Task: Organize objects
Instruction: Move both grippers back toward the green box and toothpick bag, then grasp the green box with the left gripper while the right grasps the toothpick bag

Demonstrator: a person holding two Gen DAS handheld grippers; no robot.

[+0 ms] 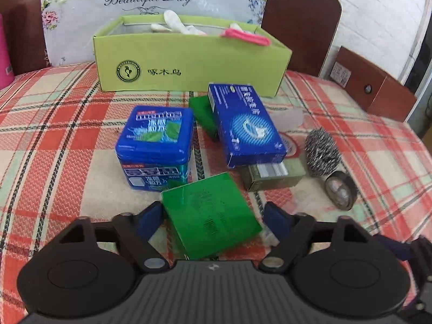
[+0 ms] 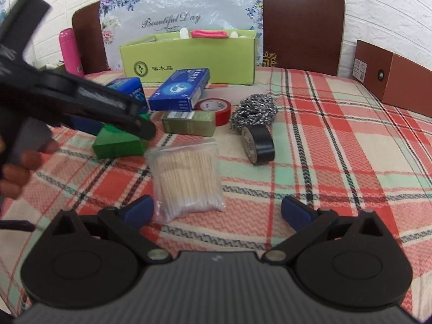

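Left wrist view shows the left gripper (image 1: 213,213) straddling a green box (image 1: 210,216) on the plaid tablecloth (image 1: 67,135), its jaws apart; the left pad looks close to or touching the box edge, the right pad stands clear. I judge the box sits skewed between the pads, so squaring the wrist to its sides before closing would give a firmer hold for the trip to the green carton (image 1: 189,62) behind. Right wrist view shows the right gripper (image 2: 217,210), jaws spread and empty, over a bag of cotton swabs (image 2: 186,178), which lies toward its left finger.
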